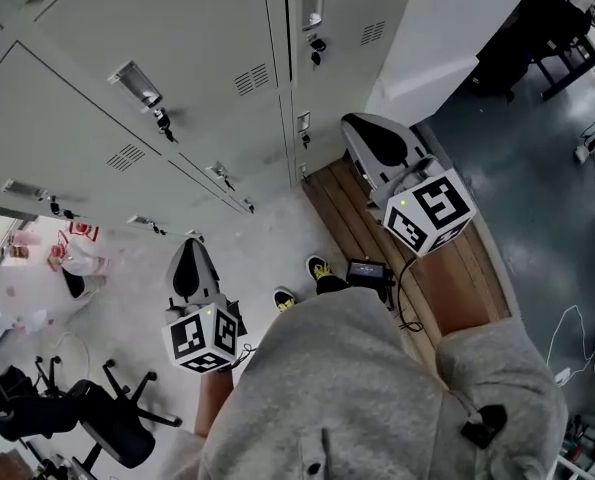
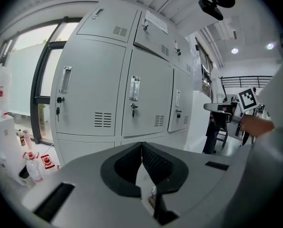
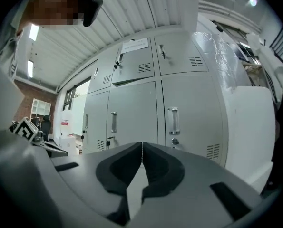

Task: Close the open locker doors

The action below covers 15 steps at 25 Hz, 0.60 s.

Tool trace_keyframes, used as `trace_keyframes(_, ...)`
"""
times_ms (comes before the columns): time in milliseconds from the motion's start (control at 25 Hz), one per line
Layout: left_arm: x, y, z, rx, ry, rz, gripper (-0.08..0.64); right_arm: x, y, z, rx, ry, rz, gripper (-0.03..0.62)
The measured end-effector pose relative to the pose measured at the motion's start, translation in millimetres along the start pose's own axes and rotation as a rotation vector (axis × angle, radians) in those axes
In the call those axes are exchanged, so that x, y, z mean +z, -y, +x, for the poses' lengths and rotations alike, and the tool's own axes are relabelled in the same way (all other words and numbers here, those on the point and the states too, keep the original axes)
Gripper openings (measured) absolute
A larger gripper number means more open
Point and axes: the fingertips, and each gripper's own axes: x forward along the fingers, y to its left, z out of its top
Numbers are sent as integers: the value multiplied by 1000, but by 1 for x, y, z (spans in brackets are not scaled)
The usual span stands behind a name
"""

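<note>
A bank of grey locker doors (image 1: 177, 68) with handles and key locks fills the wall ahead. In the left gripper view the doors (image 2: 146, 94) all lie flush. In the right gripper view the doors (image 3: 131, 113) also look flush, except one upper door (image 3: 134, 63) with a dark gap along its lower edge. My left gripper (image 1: 190, 244) (image 2: 141, 145) is shut and empty, held apart from the lockers. My right gripper (image 1: 347, 121) (image 3: 141, 144) is shut with nothing between its jaws, near the lower right lockers, and touches none of them.
A wooden platform (image 1: 447, 268) runs along the floor at the right, with a small black box (image 1: 369, 270) and a cable beside it. A white wall block (image 1: 447, 28) adjoins the lockers. White bottles and containers (image 1: 72, 258) stand at the left, an office chair (image 1: 87, 408) behind.
</note>
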Motion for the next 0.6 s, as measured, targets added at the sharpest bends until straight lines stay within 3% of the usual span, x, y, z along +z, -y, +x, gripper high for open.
trace_keyframes(200,-5,-12,-19,-40,2,1,9,-23,-45,-20,-59,-36,27,28)
trace_keyframes(600,-18,-33,-44,-77,-2,24,9,-46,-112,-32,-61,-60,60,28)
